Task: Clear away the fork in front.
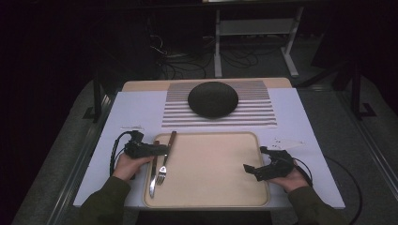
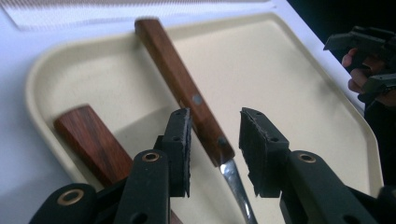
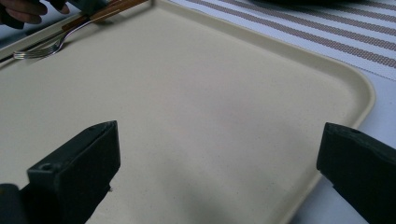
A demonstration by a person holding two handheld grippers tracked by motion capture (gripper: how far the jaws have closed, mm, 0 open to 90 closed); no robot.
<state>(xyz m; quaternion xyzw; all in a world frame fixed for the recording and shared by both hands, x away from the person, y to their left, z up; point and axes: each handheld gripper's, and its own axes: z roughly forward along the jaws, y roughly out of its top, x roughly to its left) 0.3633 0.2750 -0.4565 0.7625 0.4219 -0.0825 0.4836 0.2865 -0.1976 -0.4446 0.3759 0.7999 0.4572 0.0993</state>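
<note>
Left fingers (image 2: 264, 140) straddling fork (image 2: 187, 93) handle, untouched, on tray (image 2: 289, 70)

Left gripper (image 2: 215, 140) black jaws rise from bottom, parted, pads clear of wooden handle between them. Fork with long brown wooden handle (image 2: 180, 84), two rivets, lies slanted on beige rounded-corner tray (image 2: 280, 60); handle tip near tray's far edge, steel neck (image 2: 236, 186) running down between jaws. Second brown wooden handle (image 2: 93, 142), wider, lies near tray's left rim, partly behind left jaw. White tabletop (image 2: 18, 93) beyond tray's left edge. Other hand with black gripper (image 2: 369, 60) off tray's right edge.
</note>
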